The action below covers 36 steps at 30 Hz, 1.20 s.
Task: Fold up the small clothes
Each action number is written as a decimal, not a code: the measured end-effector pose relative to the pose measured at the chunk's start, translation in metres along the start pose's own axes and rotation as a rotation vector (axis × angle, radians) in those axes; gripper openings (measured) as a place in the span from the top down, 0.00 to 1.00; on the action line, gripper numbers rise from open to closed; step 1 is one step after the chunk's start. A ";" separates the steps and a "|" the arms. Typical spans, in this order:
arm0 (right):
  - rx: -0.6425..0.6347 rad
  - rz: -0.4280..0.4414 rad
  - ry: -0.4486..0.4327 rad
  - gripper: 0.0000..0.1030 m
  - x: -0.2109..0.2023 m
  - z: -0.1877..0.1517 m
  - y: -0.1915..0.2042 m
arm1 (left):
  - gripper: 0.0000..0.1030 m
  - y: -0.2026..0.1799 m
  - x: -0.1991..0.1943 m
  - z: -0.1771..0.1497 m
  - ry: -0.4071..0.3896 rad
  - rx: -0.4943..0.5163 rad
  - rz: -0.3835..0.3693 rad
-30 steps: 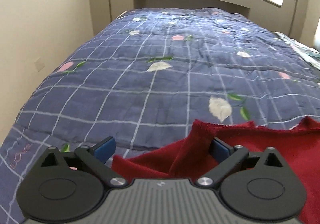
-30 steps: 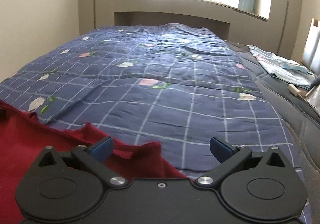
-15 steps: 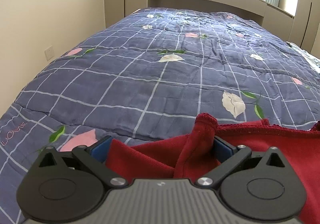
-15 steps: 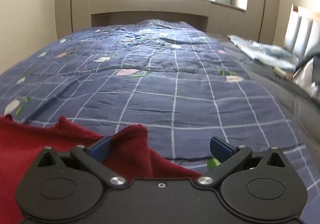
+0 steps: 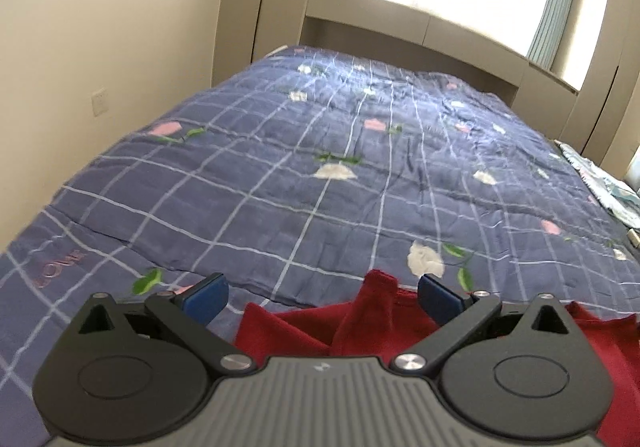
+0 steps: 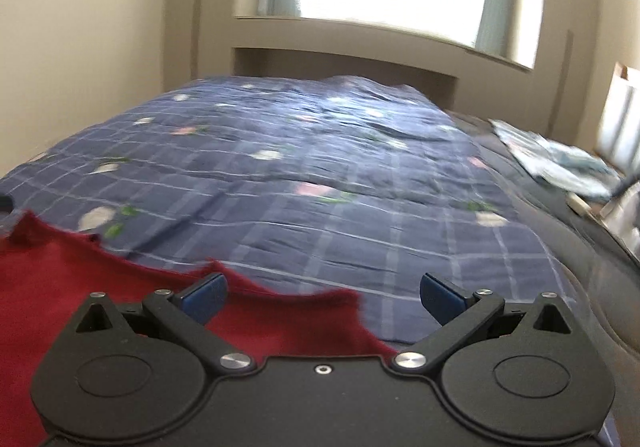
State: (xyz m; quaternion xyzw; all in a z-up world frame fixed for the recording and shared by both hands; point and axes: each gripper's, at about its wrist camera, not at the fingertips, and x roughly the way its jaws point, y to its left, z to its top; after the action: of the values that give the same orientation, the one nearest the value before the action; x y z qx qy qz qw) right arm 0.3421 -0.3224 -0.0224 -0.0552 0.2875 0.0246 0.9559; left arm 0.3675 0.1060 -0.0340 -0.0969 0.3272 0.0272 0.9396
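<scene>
While both grippers hang low over the near end of the bed, a red garment lies rumpled on the blue checked quilt beneath them. The left gripper has its jaws spread wide, a raised fold of the cloth standing between them. The right gripper is spread likewise, the garment's edge under its left finger.

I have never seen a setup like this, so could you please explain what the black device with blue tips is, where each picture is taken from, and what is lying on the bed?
There is no robot. A person holds one two-finger gripper in each hand, and each carries a fisheye camera looking forward along its fingers. One picture comes from the left gripper, the other from the right gripper. The blue tips are finger pads. Both grippers are open and hold nothing. A red garment lies rumpled on a blue checked quilt with flowers, covering a bed. A raised fold of it stands between the left fingers. Pale patterned cloth lies at the far right.
</scene>
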 end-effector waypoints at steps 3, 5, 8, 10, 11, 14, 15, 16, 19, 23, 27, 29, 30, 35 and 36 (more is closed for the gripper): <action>-0.044 0.082 0.015 0.01 -0.004 0.001 0.033 | 0.00 -0.002 -0.027 -0.009 -0.017 0.018 0.016; -0.078 0.146 0.031 0.01 -0.004 -0.001 0.054 | 0.00 -0.003 -0.045 -0.021 -0.019 0.033 0.040; -0.139 0.155 0.032 0.01 -0.004 -0.006 0.083 | 0.00 -0.002 -0.072 -0.044 -0.012 0.048 0.077; -0.175 0.130 0.025 0.01 -0.003 -0.008 0.098 | 0.00 -0.004 -0.087 -0.061 0.003 0.050 0.106; -0.187 0.123 0.021 0.01 -0.003 -0.010 0.104 | 0.00 -0.004 -0.093 -0.069 0.014 0.053 0.113; -0.222 0.110 0.015 0.01 0.000 -0.017 0.117 | 0.00 -0.004 -0.109 -0.090 0.049 0.051 0.140; -0.230 0.100 0.023 0.01 0.002 -0.022 0.120 | 0.00 -0.004 -0.114 -0.096 0.057 0.045 0.147; -0.234 0.091 0.032 0.01 0.005 -0.027 0.122 | 0.00 -0.003 -0.119 -0.102 0.066 0.039 0.153; -0.223 0.086 0.018 0.01 0.012 -0.042 0.122 | 0.00 -0.001 -0.127 -0.113 0.085 0.015 0.167; -0.181 0.113 0.030 0.01 0.016 -0.043 0.116 | 0.00 -0.001 -0.132 -0.123 0.098 0.013 0.174; -0.131 0.149 0.044 0.01 0.019 -0.043 0.107 | 0.00 -0.002 -0.129 -0.126 0.113 0.008 0.178; -0.116 0.157 0.046 0.01 0.020 -0.043 0.106 | 0.00 -0.002 -0.126 -0.128 0.121 0.005 0.181; -0.114 0.157 0.044 0.01 0.019 -0.044 0.106 | 0.00 -0.003 -0.126 -0.128 0.125 0.005 0.183; -0.144 0.128 0.019 0.01 0.015 -0.046 0.112 | 0.00 -0.004 -0.125 -0.132 0.137 0.001 0.192; -0.150 0.123 0.015 0.01 0.014 -0.047 0.113 | 0.00 -0.004 -0.125 -0.133 0.139 -0.001 0.192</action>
State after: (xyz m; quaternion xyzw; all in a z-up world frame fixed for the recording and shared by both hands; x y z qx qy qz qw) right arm 0.3195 -0.2155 -0.0792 -0.1089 0.2950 0.1042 0.9435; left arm 0.1886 0.0772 -0.0578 -0.0672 0.3992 0.1106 0.9077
